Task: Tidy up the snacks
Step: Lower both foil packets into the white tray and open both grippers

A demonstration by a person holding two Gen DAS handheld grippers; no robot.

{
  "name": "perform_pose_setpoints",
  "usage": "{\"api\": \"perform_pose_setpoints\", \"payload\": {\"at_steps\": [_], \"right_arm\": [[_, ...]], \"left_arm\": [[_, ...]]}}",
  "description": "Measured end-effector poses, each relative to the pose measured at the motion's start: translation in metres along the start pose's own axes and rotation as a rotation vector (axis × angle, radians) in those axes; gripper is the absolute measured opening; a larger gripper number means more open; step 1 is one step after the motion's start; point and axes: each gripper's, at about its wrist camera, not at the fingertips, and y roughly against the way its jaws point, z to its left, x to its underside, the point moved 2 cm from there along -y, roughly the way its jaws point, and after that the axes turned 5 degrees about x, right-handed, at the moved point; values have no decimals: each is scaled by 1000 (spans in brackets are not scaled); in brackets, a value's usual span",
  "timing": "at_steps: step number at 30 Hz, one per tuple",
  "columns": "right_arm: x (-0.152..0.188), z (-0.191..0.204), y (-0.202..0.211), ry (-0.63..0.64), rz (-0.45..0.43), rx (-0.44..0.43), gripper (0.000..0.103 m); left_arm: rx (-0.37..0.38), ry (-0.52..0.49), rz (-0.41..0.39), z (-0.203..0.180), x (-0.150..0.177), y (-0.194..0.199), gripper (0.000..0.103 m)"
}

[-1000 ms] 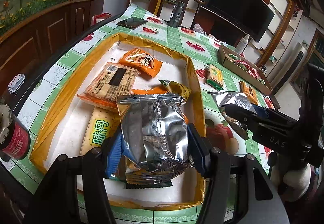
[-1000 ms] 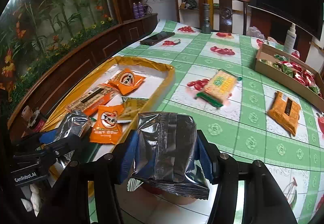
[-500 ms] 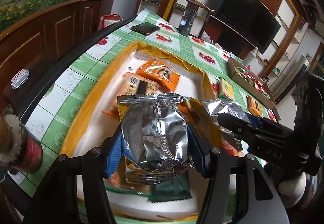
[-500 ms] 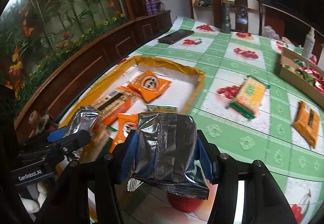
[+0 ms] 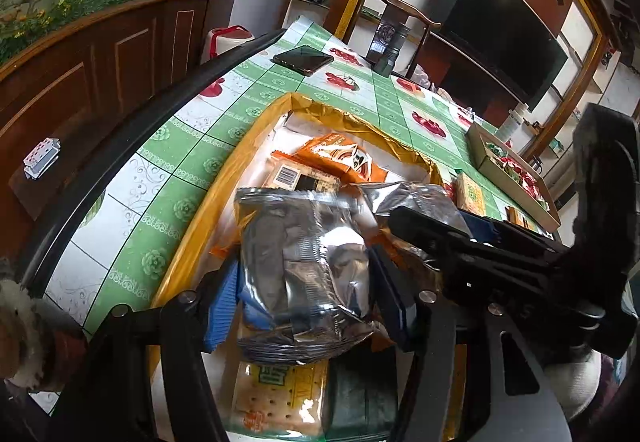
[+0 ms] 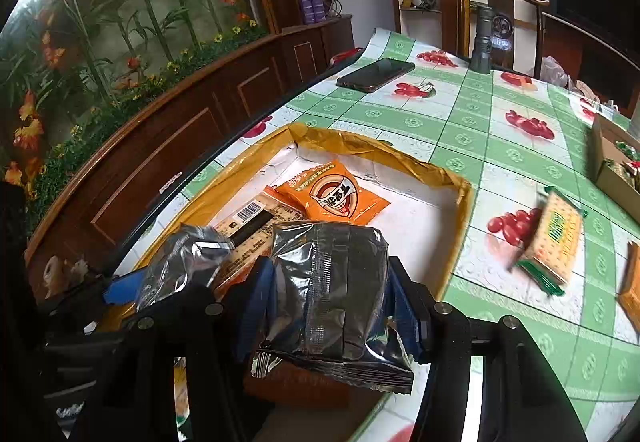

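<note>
My left gripper point(image 5: 308, 298) hangs over the near end of the yellow-rimmed tray point(image 5: 248, 146). A silver foil packet point(image 5: 304, 266) sits between its blue pads, which still touch it while the jaws are opening. My right gripper point(image 6: 330, 294) is shut on a second silver foil packet point(image 6: 332, 282) and hovers above the tray's near right part point(image 6: 360, 146). In the tray lie an orange snack bag point(image 6: 332, 198), a barcoded biscuit pack point(image 6: 252, 218) and a yellow-green cracker pack point(image 5: 276, 398). The two grippers are side by side and close together.
On the green checked tablecloth to the right lie a cracker pack point(image 6: 552, 238) and an orange pack point(image 6: 632, 294), with a cardboard box of sweets point(image 6: 612, 162) behind. A phone point(image 6: 376, 76) and a torch point(image 6: 482, 38) stand at the far end. The table's edge runs along the left.
Both grippers have carried their silver packets to the left. The right one came from above the tablecloth, across the rim, to over the tray. The left packet now looks blurred.
</note>
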Motion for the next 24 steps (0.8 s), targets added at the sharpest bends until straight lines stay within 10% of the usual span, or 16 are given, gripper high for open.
{"api": "perform_pose_setpoints", "payload": {"at_steps": [24], "right_arm": [[31, -46, 44, -141, -21, -38, 62]], "left_arm": [[-1, -6, 46, -33, 17, 16, 73]]}}
